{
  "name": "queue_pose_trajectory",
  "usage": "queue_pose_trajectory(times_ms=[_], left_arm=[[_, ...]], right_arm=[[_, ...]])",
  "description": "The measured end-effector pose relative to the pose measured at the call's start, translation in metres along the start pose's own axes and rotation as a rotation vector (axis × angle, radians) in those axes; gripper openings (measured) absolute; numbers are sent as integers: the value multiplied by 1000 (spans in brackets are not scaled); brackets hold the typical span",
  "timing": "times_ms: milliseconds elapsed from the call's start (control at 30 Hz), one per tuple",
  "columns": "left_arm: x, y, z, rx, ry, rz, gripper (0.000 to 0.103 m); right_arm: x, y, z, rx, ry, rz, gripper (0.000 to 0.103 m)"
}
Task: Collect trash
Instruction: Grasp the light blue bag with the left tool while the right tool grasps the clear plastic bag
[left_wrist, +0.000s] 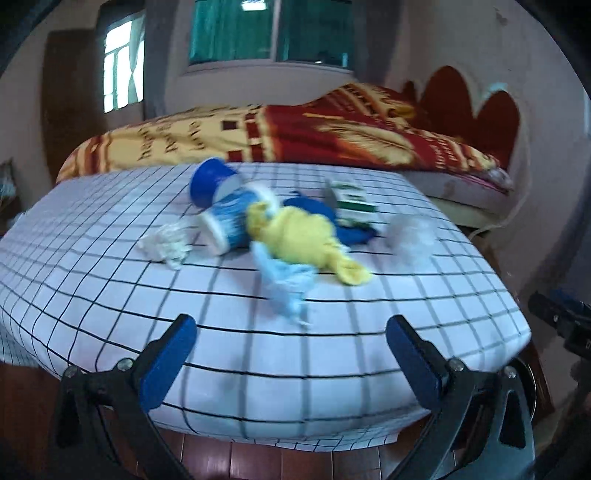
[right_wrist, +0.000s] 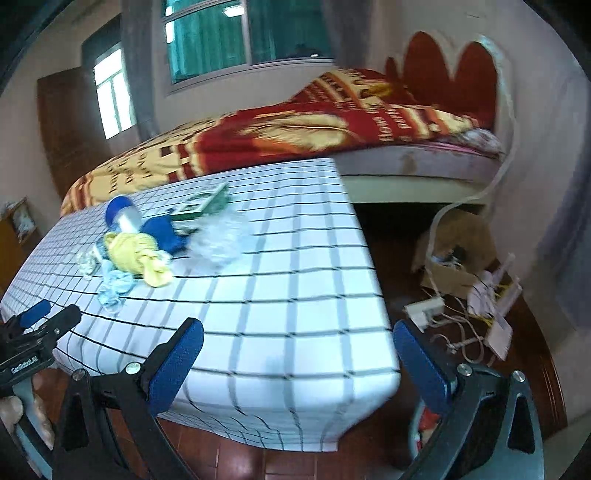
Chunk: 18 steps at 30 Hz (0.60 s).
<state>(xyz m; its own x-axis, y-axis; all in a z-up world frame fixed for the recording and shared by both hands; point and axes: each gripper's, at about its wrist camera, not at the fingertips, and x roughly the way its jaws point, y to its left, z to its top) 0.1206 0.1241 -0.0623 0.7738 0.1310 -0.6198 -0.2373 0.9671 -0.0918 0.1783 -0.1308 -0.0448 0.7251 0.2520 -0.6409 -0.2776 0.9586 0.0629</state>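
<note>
I am holding both tools wide and empty, the left tool nearer, facing the crumpled yellow cloth wad lying straight ahead on the checked tabletop.

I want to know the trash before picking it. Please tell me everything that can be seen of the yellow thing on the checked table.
The yellow thing looks like soft crumpled cloth or a glove, pale yellow and twisted into a lump, with one end trailing toward the near edge. It lies flat in the middle of the pile on the checked table. It lies against the tipped blue-and-white cup, partly covers a dark blue item, and overlaps a light blue scrap. Blur hides its finer details. Neither gripper touches it.
</note>
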Motion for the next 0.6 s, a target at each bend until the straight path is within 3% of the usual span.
queue_pose_trajectory(times_ms=[500,533,600], left_arm=[[67,20,15,-44,82,-13,77],[69,21,15,-46,86,-19,75],[71,21,14,-43,97,-24,68]], right_arm=[[104,73,47,-100,73,74,100],[110,76,49,-102,81,75,99],[125,80,53,-107,107,80,84]])
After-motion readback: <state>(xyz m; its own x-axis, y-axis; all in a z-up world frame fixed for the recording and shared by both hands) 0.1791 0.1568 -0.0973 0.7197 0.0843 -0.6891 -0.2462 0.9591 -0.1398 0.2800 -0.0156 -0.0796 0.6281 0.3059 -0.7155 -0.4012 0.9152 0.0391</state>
